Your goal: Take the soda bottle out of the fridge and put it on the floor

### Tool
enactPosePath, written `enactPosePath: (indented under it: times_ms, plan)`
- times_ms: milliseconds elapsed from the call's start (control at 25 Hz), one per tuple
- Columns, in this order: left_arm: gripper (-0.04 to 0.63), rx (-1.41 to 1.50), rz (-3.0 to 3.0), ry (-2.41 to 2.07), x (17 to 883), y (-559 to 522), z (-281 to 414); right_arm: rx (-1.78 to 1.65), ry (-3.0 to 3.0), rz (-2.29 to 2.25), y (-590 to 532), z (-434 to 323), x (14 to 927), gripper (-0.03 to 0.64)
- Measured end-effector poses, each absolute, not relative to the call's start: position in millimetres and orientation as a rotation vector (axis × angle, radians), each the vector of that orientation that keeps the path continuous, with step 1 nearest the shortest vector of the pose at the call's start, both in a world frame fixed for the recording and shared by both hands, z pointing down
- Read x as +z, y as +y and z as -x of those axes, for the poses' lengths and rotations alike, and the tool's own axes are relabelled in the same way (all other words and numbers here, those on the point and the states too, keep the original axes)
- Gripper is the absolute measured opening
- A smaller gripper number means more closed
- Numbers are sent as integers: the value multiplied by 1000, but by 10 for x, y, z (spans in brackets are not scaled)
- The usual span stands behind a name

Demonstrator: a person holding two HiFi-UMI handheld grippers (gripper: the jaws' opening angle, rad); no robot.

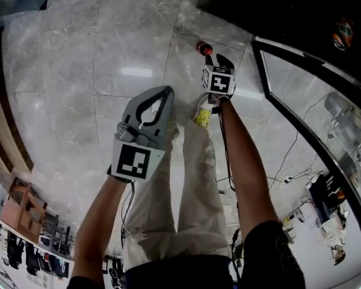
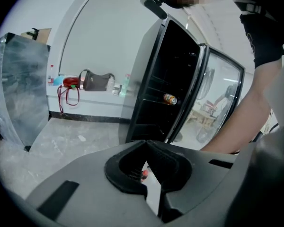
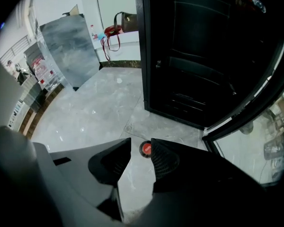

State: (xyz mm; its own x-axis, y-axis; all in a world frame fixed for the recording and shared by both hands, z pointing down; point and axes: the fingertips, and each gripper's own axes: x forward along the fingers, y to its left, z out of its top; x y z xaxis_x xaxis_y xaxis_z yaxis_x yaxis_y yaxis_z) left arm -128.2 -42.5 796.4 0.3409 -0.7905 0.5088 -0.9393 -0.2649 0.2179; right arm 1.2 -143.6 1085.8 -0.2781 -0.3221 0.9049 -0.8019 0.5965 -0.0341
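The soda bottle (image 3: 145,148) stands upright on the floor (image 3: 99,103) just before the open fridge (image 3: 194,65), red cap up, long axis vertical; the right hand-held gripper (image 3: 140,146) hangs straight above it, jaws apart, seemingly clear of it; the left hand-held gripper (image 2: 146,143), jaws together and empty, is farther off.

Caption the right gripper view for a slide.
Right tool, jaws apart, above the red-capped soda bottle standing on the floor before the open fridge.

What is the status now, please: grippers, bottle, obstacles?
Left gripper shut, empty. Right gripper open above soda bottle. Bottle stands on floor by open fridge.
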Motion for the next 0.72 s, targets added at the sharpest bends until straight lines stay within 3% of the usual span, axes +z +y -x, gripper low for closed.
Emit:
enactPosePath:
  times_ms: [160,280,720]
  plan:
    - [18,369,-2141,-1528,7453,-427,1143,697,-1846,-1010,-1315,-177,10327,76]
    - [18,346,-2131,-1535,7164,-365,1040,728,-1854,-1088,-1198,-319,9872,-3]
    - [18,368,-2173,-1502,5567,90,624,791,-2011,-1229,-654,-864,7408,-3]
